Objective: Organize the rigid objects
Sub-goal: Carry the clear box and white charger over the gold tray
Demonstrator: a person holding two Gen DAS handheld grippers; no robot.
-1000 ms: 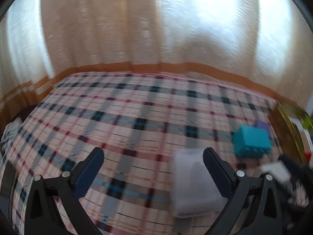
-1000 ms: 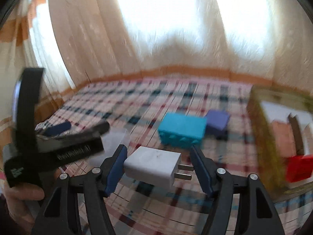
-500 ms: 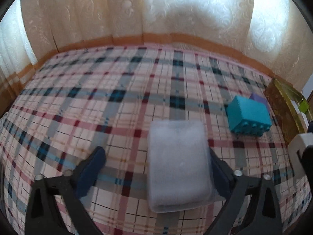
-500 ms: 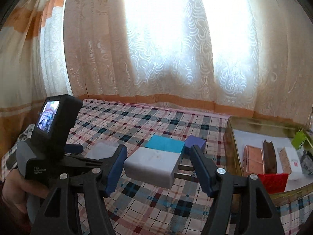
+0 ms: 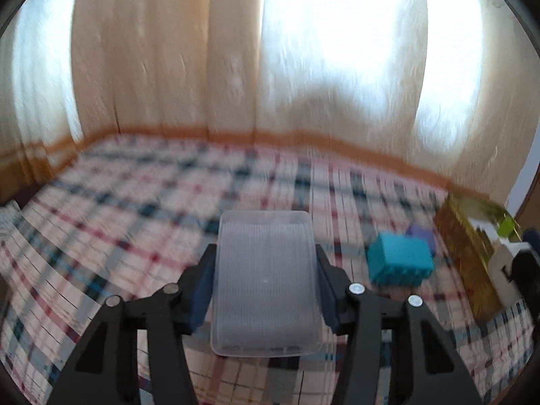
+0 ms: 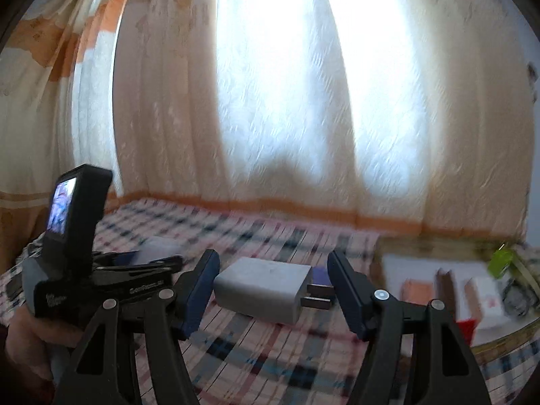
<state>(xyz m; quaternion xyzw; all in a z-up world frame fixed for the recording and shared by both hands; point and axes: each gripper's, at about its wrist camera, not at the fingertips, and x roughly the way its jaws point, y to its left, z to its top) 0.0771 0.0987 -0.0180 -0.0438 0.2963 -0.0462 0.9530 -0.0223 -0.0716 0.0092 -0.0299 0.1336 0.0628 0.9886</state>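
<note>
Frosted plastic: a flat box (image 5: 265, 283) lies between the blue pads of the left gripper (image 5: 265, 287), in the lower middle of the left wrist view. Its long axis runs away from the camera, along the fingers, so the pads meet its two long sides. The jaws are closing on it, and the pads look touching or almost touching the sides; I judge the grip is just forming, and whether the box is off the checked cloth (image 5: 135, 229) I cannot tell.

The right gripper (image 6: 271, 290) holds a grey charger (image 6: 261, 290) in the lower middle of its view. The left pad presses the body; the prongs point to the right finger, and the contact there is not clear. The jaws stand half closed and steady, so I read it as grasped.

The gold tray (image 6: 499, 335), with some things already in it, lies at the lower right of the right wrist view, close beside this gripper. In the left wrist view the tray (image 5: 459, 236) is at the far right edge, behind a teal block (image 5: 398, 263). So the right hand is nearer to the tray, and its move is a short one to the right. The right gripper points almost level; the left one tilts down to the cloth.
</note>
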